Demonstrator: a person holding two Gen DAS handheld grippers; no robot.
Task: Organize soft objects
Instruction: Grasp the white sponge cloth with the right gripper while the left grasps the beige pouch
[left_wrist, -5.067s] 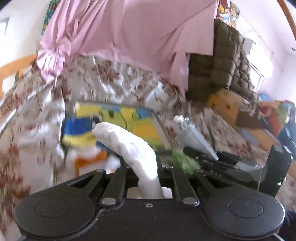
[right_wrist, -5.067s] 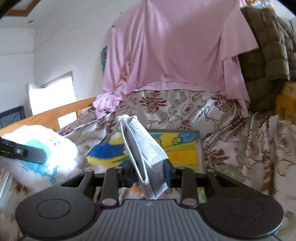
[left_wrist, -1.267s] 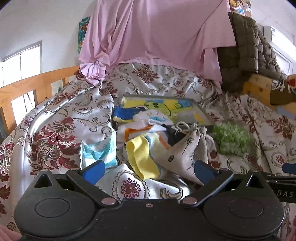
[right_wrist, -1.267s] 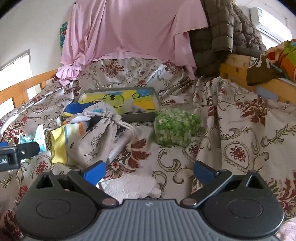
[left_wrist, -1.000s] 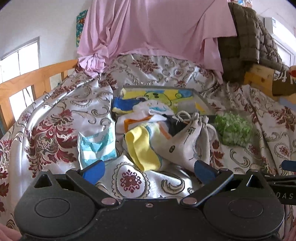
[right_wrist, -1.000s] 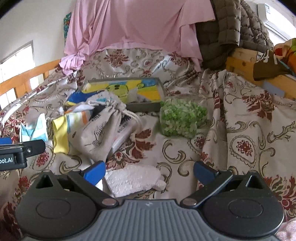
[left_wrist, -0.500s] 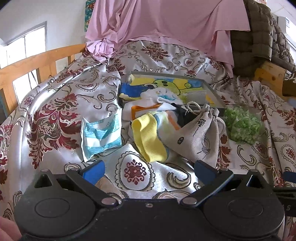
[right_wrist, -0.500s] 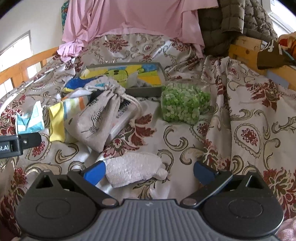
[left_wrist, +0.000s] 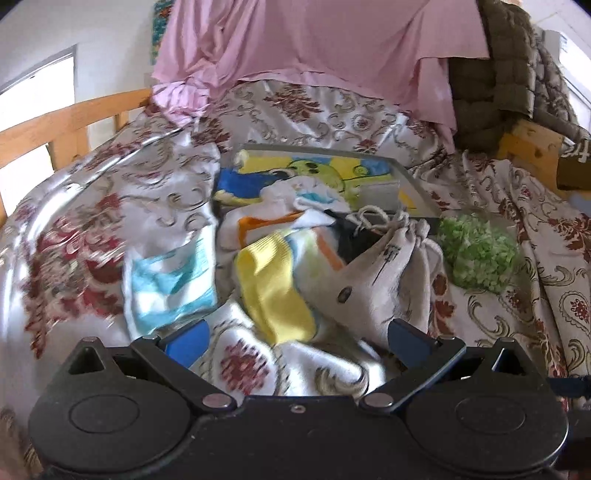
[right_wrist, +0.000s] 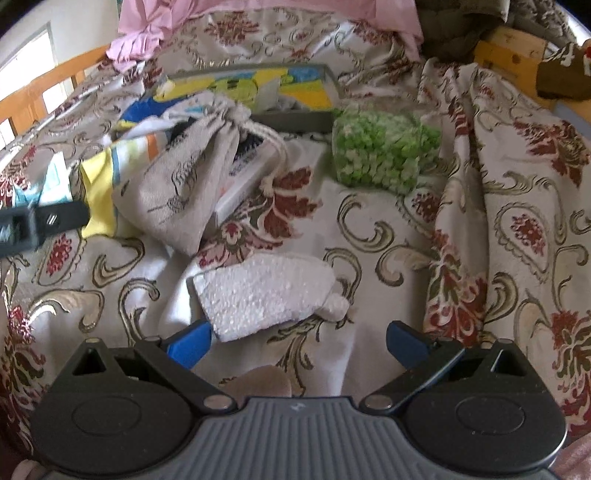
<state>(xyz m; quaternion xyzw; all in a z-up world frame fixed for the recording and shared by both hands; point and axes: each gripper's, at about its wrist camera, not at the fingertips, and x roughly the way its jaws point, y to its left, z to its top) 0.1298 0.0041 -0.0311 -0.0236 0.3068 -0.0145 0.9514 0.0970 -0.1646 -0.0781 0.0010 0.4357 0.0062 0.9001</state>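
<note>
A home bedroom; wooden bed frame; floral bedspread; draped pink sheet.

Bed: floral satin cover | wooden rail: along its left | window: bright, beyond rail | wall: white, behind bed

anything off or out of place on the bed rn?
Mostly the pile: yellow sock, striped cloth and drawstring pouch lie heaped half out of the gray tray, with a flat box sticking out from under the pouch. A white sock lies alone just ahead of the open right gripper.
</note>
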